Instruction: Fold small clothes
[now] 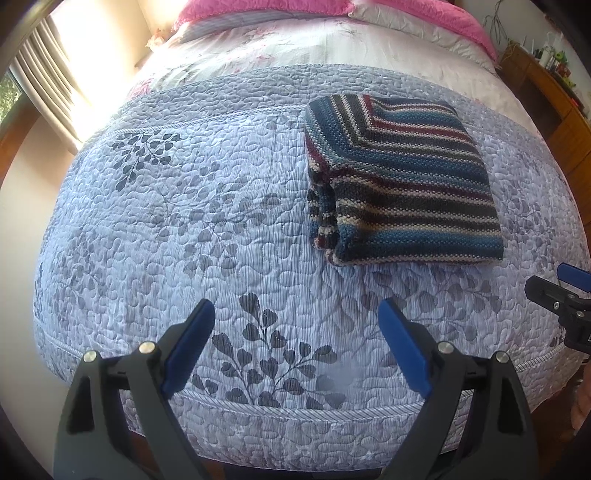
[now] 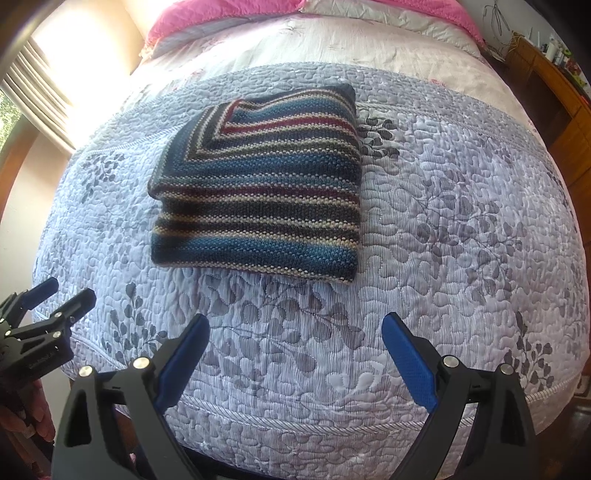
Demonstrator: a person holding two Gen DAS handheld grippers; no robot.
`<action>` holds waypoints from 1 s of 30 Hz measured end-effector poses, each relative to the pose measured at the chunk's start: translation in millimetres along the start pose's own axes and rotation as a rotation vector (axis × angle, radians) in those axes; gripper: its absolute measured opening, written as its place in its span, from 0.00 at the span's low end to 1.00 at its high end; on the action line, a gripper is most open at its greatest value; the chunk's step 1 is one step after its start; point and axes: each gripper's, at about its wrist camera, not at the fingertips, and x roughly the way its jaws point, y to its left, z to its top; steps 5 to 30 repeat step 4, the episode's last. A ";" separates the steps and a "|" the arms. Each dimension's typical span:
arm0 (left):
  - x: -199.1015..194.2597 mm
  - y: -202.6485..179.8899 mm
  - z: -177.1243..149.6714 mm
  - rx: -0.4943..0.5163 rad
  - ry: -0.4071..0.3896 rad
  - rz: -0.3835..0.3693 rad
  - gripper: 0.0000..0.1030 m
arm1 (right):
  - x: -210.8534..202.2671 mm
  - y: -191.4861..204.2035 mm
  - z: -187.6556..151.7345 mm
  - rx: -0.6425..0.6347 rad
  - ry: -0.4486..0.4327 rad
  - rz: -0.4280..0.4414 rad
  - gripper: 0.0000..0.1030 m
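A striped knit garment (image 1: 402, 184) in blue, maroon, cream and dark bands lies folded into a thick rectangle on the lilac quilted bedspread (image 1: 184, 229). My left gripper (image 1: 297, 314) hovers open above the quilt, short of the garment and to its left, with nothing between its blue pads. In the right wrist view the same folded garment (image 2: 258, 184) lies ahead and slightly left of my right gripper (image 2: 295, 328), which is open and empty too. Each gripper shows at the edge of the other's view: the right one (image 1: 561, 291), the left one (image 2: 55, 299).
The quilt (image 2: 443, 221) covers the foot of a bed; a floral duvet (image 1: 295, 44) and pink pillows (image 1: 258, 7) lie beyond. A curtained window (image 1: 44, 74) is at left, a wooden shelf unit (image 1: 554, 88) at right. A hand (image 2: 33, 421) holds the left gripper.
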 end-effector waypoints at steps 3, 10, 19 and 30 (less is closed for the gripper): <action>0.5 -0.9 -0.5 0.001 0.001 0.003 0.87 | 1.7 -1.0 -0.8 0.002 0.003 -0.006 0.92; 0.8 -1.3 -0.7 0.001 0.002 0.004 0.87 | 2.0 -1.3 -0.8 0.004 0.004 -0.006 0.92; 0.8 -1.3 -0.7 0.001 0.002 0.004 0.87 | 2.0 -1.3 -0.8 0.004 0.004 -0.006 0.92; 0.8 -1.3 -0.7 0.001 0.002 0.004 0.87 | 2.0 -1.3 -0.8 0.004 0.004 -0.006 0.92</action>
